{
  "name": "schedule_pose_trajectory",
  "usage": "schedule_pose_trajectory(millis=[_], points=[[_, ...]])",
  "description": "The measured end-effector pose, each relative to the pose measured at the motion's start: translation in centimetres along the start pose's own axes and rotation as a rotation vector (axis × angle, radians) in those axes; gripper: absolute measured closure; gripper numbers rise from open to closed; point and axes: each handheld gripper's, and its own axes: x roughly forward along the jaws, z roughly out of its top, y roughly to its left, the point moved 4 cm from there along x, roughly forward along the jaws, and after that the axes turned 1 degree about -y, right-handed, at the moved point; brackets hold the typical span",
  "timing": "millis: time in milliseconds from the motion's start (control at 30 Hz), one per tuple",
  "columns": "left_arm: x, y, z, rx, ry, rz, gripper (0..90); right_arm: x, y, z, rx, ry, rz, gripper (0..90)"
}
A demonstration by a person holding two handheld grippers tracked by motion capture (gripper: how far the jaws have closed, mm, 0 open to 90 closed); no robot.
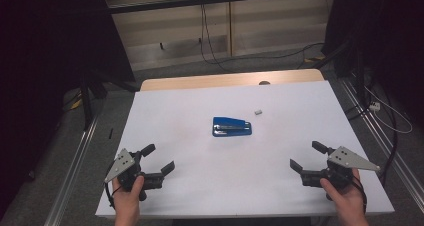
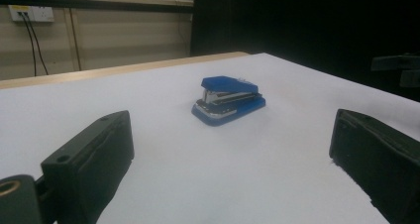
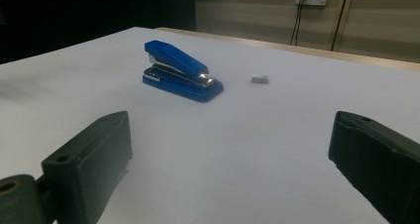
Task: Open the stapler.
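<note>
High view says nothing's really started: blue stapler (image 1: pixel 231 127) sits mid-table untouched, small staple block (image 1: pixel 258 112) just beside it, left gripper (image 1: pixel 161 158) and right gripper (image 1: pixel 306 156) both wide apart, holding nothing.

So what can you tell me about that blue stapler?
The blue stapler lies near the middle of the white table, resting flat on its base. Its top arm looks like shiny blue plastic, with a silvery metal strip between arm and base. The arm slopes up toward one end, so it sits closed, not pressed. Nothing touches it; a small grey block lies apart from it, farther back.
</note>
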Motion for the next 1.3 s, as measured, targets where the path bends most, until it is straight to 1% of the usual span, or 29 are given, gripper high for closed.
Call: schedule_pose_trajectory(millis=[100, 133, 167, 267, 367, 500, 533, 600, 667, 733, 767, 833, 867, 933, 1000, 1067, 1167, 1200, 1300], points=[[0.0, 0.0, 0.0, -0.007, 0.0, 0.0, 3.4, 0.2, 0.1, 0.0, -0.011, 0.006, 0.007, 2.8], [0.0, 0.0, 0.0, -0.007, 0.0, 0.0, 3.4, 0.2, 0.2, 0.0, -0.013, 0.007, 0.009, 2.9], [0.0, 0.0, 0.1, 0.002, 0.002, -0.002, 3.4, 0.2, 0.3, 0.1, -0.018, 0.007, 0.009, 2.8], [0.0, -0.1, 0.1, -0.001, 0.005, -0.004, 3.4, 0.3, 0.4, 0.1, -0.028, 0.008, 0.008, 2.7], [0.2, -0.1, 0.0, -0.004, 0.008, -0.01, 3.4, 0.4, 0.4, 0.1, -0.022, 0.011, 0.014, 2.8], [0.4, -0.1, 0.1, -0.006, 0.012, -0.012, 3.4, 0.5, 0.4, 0.1, -0.025, 0.012, 0.012, 2.9], [0.6, 0.0, 0.1, -0.004, 0.014, -0.015, 3.4, 0.7, 0.4, 0.2, -0.039, 0.016, 0.008, 3.0], [0.8, 0.0, 0.2, 0.001, 0.022, -0.016, 3.4, 0.9, 0.5, 0.4, -0.044, 0.018, 0.013, 3.1], [1.1, 0.2, 0.3, -0.002, 0.02, -0.012, 3.4, 1.2, 0.6, 0.6, -0.058, 0.015, 0.012, 3.4], [1.2, 0.2, 0.4, -0.005, 0.02, -0.014, 3.4, 1.5, 0.7, 0.9, -0.057, 0.011, 0.021, 3.4], [1.5, 0.4, 0.5, -0.003, 0.021, -0.006, 3.4, 1.6, 0.8, 1.0, -0.058, 0.011, 0.02, 3.4], [1.8, 0.6, 0.6, 0.001, 0.023, -0.008, 3.4, 1.8, 0.8, 1.1, -0.059, 0.013, 0.025, 3.4], [2.0, 0.6, 0.7, -0.005, 0.017, -0.009, 3.4, 1.9, 0.8, 1.2, -0.059, 0.012, 0.027, 3.5], [2.1, 0.6, 0.8, 0.0, 0.019, -0.012, 3.4, 2.1, 0.8, 1.3, -0.063, 0.015, 0.027, 3.5], [2.6, 0.6, 1.0, 0.016, 0.026, -0.005, 3.3, 2.3, 0.8, 1.4, -0.068, 0.023, 0.022, 3.1], [2.9, 0.4, 1.0, 0.002, 0.026, -0.019, 3.3, 2.5, 0.7, 1.4, -0.066, 0.026, 0.022, 3.1], [3.4, 0.3, 1.2, 0.013, 0.038, -0.024, 3.3, 2.8, 0.8, 1.4, -0.068, 0.038, 0.025, 3.2], [3.6, 0.2, 1.2, 0.022, 0.042, -0.029, 3.3, 2.9, 0.8, 1.5, -0.069, 0.041, 0.025, 3.1], [4.1, 0.1, 1.4, 0.025, 0.044, -0.039, 3.3, 3.3, 0.9, 1.7, -0.064, 0.039, 0.032, 3.1]])
